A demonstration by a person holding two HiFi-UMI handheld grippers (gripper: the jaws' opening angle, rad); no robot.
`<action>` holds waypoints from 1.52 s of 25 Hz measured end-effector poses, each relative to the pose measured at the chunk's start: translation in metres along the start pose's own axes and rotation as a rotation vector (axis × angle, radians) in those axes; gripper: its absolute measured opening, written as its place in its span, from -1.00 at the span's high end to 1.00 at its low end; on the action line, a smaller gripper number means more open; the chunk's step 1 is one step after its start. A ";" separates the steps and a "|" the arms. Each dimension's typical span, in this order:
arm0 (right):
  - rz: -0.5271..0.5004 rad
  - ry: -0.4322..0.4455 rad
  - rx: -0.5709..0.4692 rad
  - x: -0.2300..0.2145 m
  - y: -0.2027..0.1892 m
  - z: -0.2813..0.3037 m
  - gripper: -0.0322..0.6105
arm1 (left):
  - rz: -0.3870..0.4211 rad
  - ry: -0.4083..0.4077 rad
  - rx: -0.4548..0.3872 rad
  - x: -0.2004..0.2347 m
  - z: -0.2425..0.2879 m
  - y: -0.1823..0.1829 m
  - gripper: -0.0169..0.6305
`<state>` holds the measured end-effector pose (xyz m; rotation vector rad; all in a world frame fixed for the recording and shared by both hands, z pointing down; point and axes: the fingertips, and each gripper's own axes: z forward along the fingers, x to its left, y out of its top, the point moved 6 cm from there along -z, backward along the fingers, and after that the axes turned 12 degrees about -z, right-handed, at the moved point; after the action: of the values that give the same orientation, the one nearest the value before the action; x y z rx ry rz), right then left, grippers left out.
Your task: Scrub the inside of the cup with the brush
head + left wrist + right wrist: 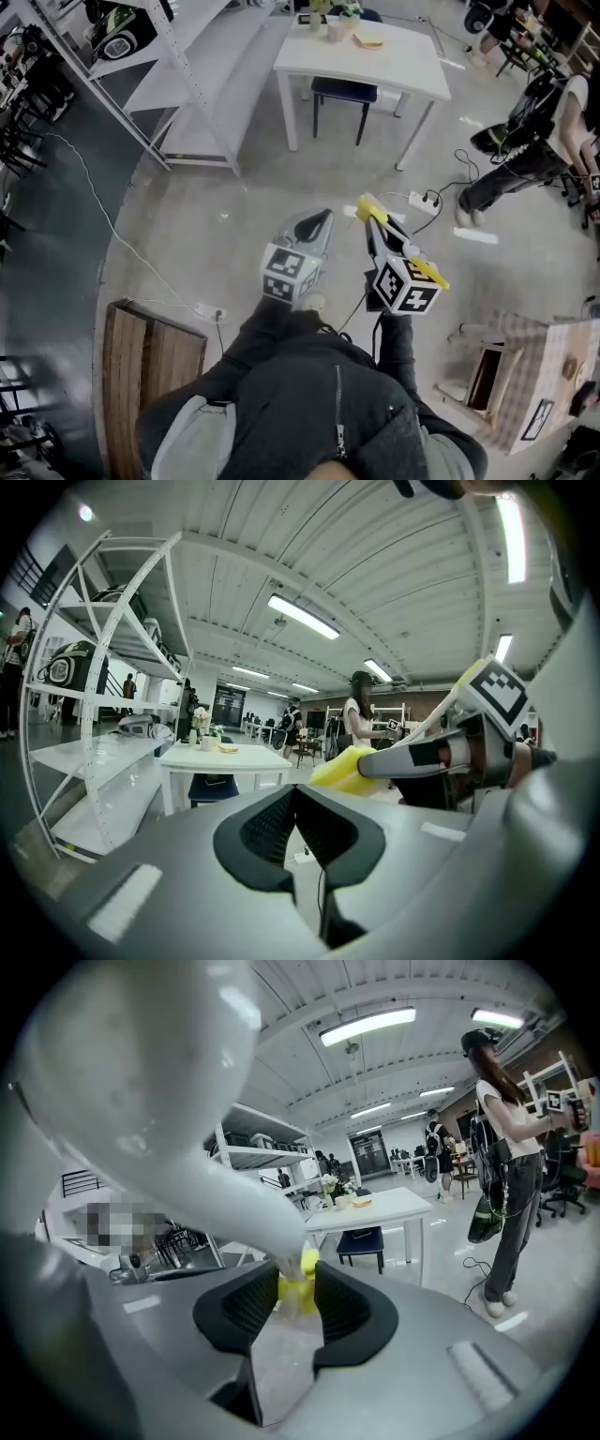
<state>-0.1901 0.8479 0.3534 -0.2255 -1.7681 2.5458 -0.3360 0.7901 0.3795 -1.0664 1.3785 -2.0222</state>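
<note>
blurring near the lens, brush (pixel 298 1290) shaft; right gripper (pixel 300 1277) clamped on brush; left gripper (pixel 293 794) closed, empty; white table (pixel 403 56) ahead, tabletop items (pixel 337 23) indistinct.

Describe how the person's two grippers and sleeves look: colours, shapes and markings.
The left gripper and the right gripper both have smooth grey bodies that narrow towards black ribbed pads. Each carries a cube with black-and-white square markers. The person wears a dark jacket with a front zip, and its sleeves are dark as well.
</note>
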 end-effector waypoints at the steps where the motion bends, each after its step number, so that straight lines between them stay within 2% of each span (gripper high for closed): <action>1: 0.001 -0.003 -0.003 -0.002 0.003 0.005 0.51 | 0.000 -0.003 0.000 0.004 0.004 0.002 0.91; 10: 0.024 -0.040 -0.029 -0.016 0.018 0.046 0.51 | 0.017 -0.038 0.008 0.035 0.039 0.021 0.91; 18: 0.044 -0.059 -0.026 -0.019 0.014 0.068 0.51 | 0.025 -0.085 0.034 0.048 0.057 0.022 0.91; 31: 0.028 -0.043 -0.044 -0.026 0.028 0.075 0.51 | -0.002 -0.088 0.049 0.052 0.064 0.016 0.91; 38: 0.039 -0.005 -0.004 -0.027 0.022 0.099 0.51 | -0.015 -0.064 0.055 0.064 0.076 0.020 0.91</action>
<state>-0.1755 0.7447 0.3691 -0.2567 -1.7884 2.5718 -0.3136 0.6929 0.3979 -1.1111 1.2787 -2.0070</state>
